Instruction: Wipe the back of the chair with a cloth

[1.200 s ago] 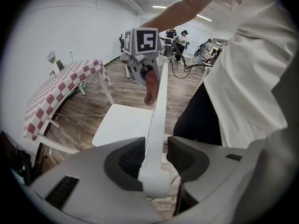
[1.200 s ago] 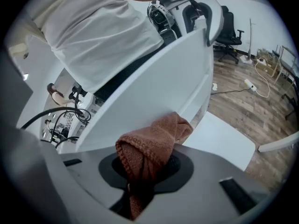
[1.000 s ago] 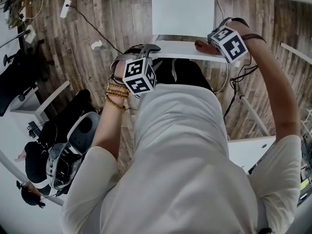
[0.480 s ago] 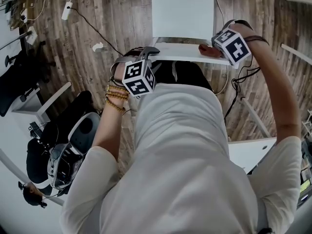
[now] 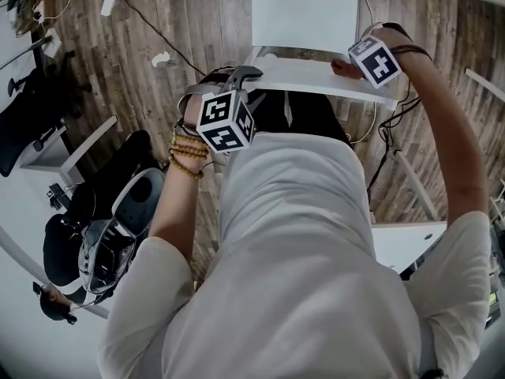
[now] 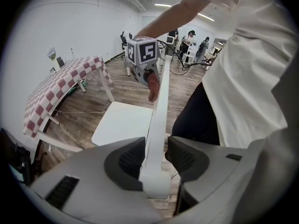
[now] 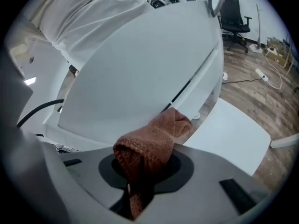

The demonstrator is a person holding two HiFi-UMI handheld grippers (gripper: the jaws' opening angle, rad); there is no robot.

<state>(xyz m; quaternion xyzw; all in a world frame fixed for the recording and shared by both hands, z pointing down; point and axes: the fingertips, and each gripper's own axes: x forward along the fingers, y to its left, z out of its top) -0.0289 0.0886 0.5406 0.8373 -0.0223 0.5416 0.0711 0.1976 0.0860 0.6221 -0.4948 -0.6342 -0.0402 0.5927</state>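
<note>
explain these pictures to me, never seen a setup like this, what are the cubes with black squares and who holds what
No robot here: a person holds a two-jaw gripper in each hand, and each marker cube is part of one. The head view comes from a camera on the person's head, looking down; the other two come from cameras riding on the grippers. The left gripper is clamped on one end of the white chair back. The right gripper pinches a reddish-brown cloth and holds it against the other end. The chair stands on a wooden floor.
</note>
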